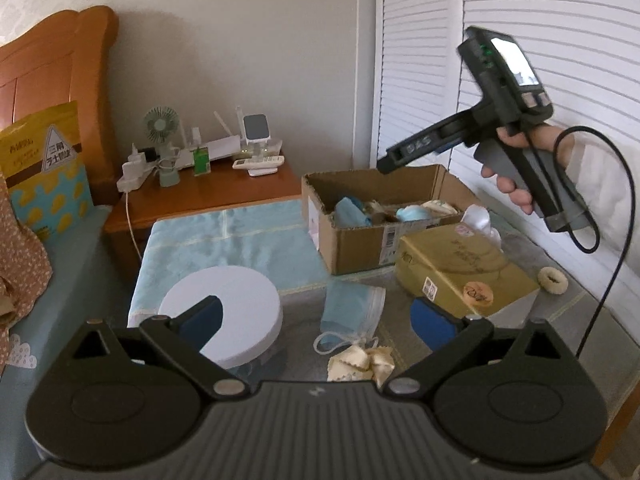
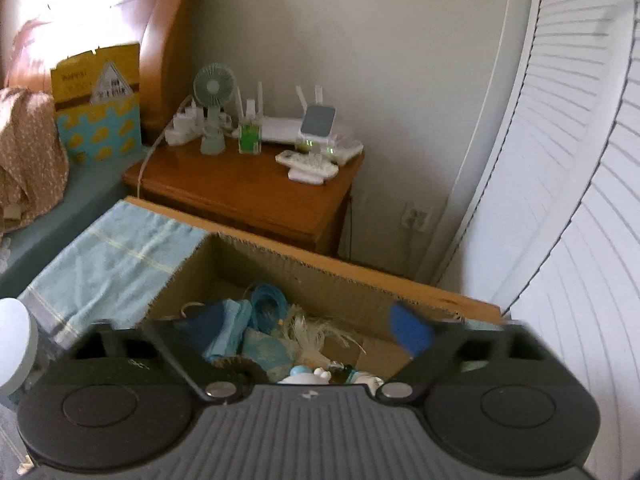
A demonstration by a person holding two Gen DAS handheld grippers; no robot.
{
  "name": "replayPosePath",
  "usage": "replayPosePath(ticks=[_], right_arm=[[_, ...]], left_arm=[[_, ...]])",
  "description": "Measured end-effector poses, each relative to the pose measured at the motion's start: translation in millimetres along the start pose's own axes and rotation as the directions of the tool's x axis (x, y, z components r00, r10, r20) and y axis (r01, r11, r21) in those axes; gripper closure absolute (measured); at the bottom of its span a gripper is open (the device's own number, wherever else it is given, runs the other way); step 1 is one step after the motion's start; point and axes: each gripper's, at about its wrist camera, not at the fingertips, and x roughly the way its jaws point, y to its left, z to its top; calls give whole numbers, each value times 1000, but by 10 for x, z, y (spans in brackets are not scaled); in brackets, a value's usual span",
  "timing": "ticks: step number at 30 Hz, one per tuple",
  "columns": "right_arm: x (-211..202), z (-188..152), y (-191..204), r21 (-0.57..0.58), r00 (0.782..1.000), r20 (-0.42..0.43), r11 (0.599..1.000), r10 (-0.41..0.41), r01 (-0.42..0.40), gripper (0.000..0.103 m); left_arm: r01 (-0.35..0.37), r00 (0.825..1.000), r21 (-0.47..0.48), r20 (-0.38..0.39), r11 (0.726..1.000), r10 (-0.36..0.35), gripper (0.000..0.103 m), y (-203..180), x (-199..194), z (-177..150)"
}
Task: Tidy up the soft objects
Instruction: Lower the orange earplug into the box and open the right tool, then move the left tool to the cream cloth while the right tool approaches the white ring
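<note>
Soft objects are partly sorted. Left wrist view: cardboard box point(image 1: 372, 216) at the worktop's far edge already holds blue and cream soft items. Loose on the worktop point(image 1: 568, 304): blue face mask point(image 1: 352, 308) and cream cloth point(image 1: 360, 364) near the front edge, cream scrunchie point(image 1: 553, 280) by the right edge beyond the yellow carton point(image 1: 460, 268). Left tool point(image 1: 320, 320) spread wide, empty, hovering above mask and cloth. Right tool point(image 1: 390, 162) raised over the box; its spread unreadable here.

Right wrist view: right tool point(image 2: 316, 328) wide, empty, above the box point(image 2: 320, 276), blue cloth point(image 2: 224, 328) and feathery piece point(image 2: 316, 332) inside. Judgement: roughly halfway; three items left.
</note>
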Motion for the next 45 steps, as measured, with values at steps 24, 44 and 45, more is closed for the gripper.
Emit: replayPosePath(ticks=[24,44,45], right_arm=[[-1257,-890,20,118,993,33,987,-113,108,0],[-1206,-1956,-87,194,961,-160,947,-227,256,0],[-1179,-1982,-102,197,960,-169,946,-224,256,0]], left_arm=[[90,995,25,-45,996,-88,3,-231,-94,-188],[54,991,45,-123,998,-48,3,-353,183,-324],[48,991,44,-128,998,-42,3,-358,210,-327]])
